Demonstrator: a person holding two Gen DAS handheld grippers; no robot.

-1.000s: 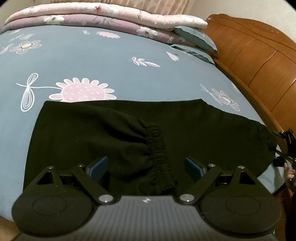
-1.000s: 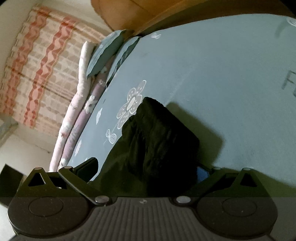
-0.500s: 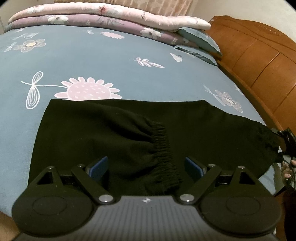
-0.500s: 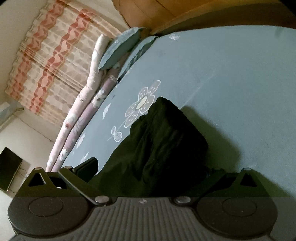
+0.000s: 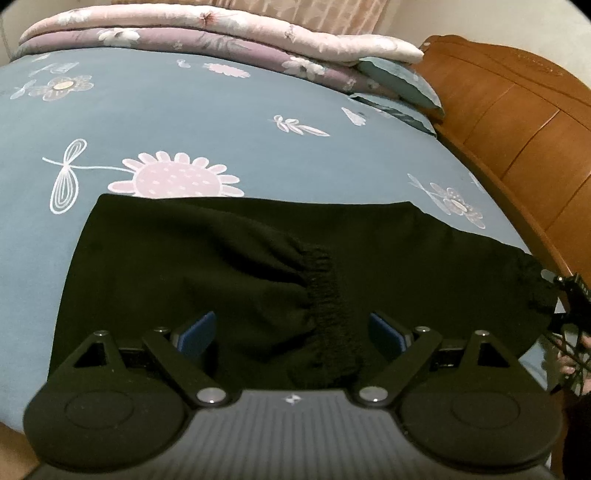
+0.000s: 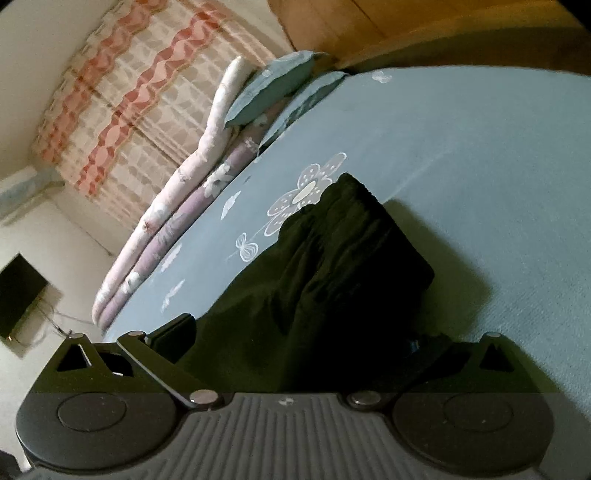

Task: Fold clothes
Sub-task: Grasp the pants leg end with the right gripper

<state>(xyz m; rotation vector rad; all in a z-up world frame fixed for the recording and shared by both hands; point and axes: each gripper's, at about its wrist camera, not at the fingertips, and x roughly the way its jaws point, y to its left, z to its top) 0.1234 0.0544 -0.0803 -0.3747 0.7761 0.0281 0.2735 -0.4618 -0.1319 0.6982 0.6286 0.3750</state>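
Note:
Black trousers lie folded on the blue flowered bed sheet, one elastic cuff resting on top. My left gripper hovers low over that cuff, open, its blue pads wide apart on either side of it. The right gripper shows at the trousers' right end, with a hand below it. In the right wrist view my right gripper stands open and wide. The bunched end of the trousers rises between its fingers and hides the right fingertip.
Folded pink and purple quilts and two blue pillows line the bed's far side. A wooden headboard runs along the right. A striped curtain and a dark screen are on the walls.
The right wrist view has rolled, so the bed slants differently and more curtain and wall show. The trousers stay between its fingers. The left gripper and the cuff look the same.

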